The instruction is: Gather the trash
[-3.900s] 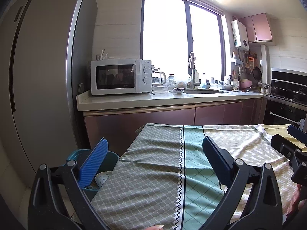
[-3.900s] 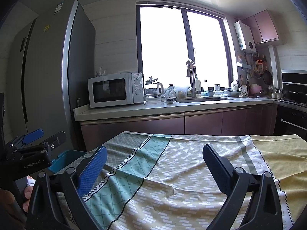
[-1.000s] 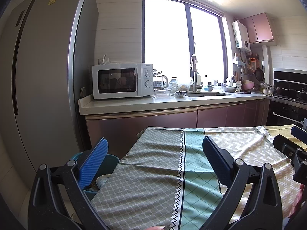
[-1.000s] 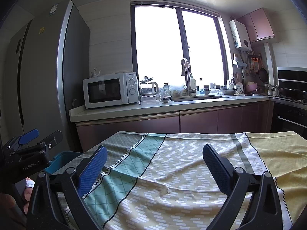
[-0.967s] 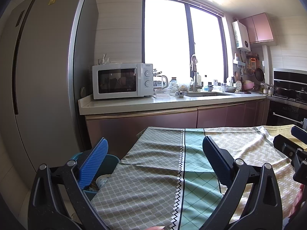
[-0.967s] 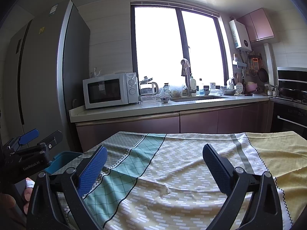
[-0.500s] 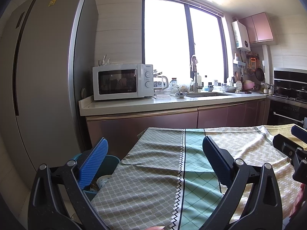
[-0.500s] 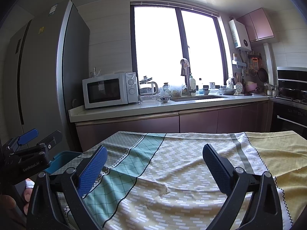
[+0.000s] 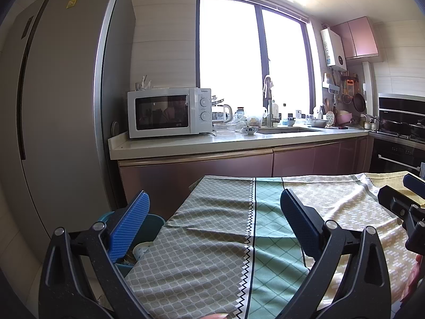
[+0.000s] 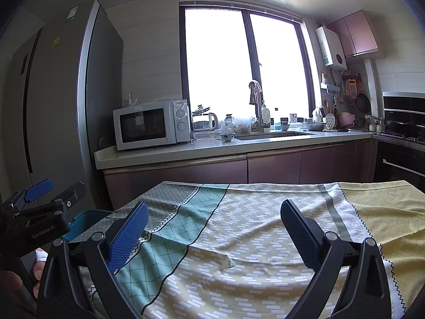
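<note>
Left wrist view: counter (image 9: 212, 239) under a patterned cloth shows no trash; bin (image 9: 148, 228) at its left edge holds some, handy for dropping. Left claw (image 9: 212, 226) and right claw (image 10: 212, 228) hover spread, empty.

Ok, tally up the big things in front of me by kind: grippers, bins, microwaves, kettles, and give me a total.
Grippers: 2, the left gripper and the right gripper, both open and empty.
Bins: 1, the teal bin beside the table's left edge.
Microwaves: 1, the white microwave on the counter.
Kettles: 1, the kettle next to it.
Total: 5.
</note>
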Action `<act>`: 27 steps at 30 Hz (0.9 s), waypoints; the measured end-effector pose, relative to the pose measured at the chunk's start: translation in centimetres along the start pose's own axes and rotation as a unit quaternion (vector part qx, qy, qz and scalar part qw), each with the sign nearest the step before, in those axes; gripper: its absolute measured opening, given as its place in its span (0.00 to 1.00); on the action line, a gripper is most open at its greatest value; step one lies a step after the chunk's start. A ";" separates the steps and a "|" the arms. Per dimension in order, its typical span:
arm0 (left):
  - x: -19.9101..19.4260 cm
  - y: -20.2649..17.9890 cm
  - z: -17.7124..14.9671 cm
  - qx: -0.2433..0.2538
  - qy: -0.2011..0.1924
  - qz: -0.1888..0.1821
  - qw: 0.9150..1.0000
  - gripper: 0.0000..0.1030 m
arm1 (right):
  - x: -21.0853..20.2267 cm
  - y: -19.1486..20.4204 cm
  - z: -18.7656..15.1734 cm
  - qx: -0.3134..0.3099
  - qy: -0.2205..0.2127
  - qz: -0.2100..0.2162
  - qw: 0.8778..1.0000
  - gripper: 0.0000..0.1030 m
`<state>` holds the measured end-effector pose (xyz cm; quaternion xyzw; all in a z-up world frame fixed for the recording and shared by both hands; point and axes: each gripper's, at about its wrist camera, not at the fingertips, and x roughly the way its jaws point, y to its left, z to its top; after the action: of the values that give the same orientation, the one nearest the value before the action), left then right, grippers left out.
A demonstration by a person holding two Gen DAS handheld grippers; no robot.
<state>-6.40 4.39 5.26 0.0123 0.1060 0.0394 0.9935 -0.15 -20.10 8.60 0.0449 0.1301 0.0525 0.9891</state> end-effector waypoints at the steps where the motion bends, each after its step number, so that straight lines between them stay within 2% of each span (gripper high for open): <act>1: 0.0 0.0 0.0 0.000 0.000 0.000 1.000 0.95 | 0.0 0.0 0.0 0.000 0.000 -0.001 1.000 0.93; 27: 0.2 -0.1 -0.3 0.001 0.002 -0.001 1.000 0.94 | -0.1 0.0 -0.1 0.000 0.000 -0.002 1.000 0.93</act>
<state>-6.24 4.30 4.87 0.0131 0.1076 0.0385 0.9934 -0.31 -20.07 8.53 0.0451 0.1301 0.0502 0.9892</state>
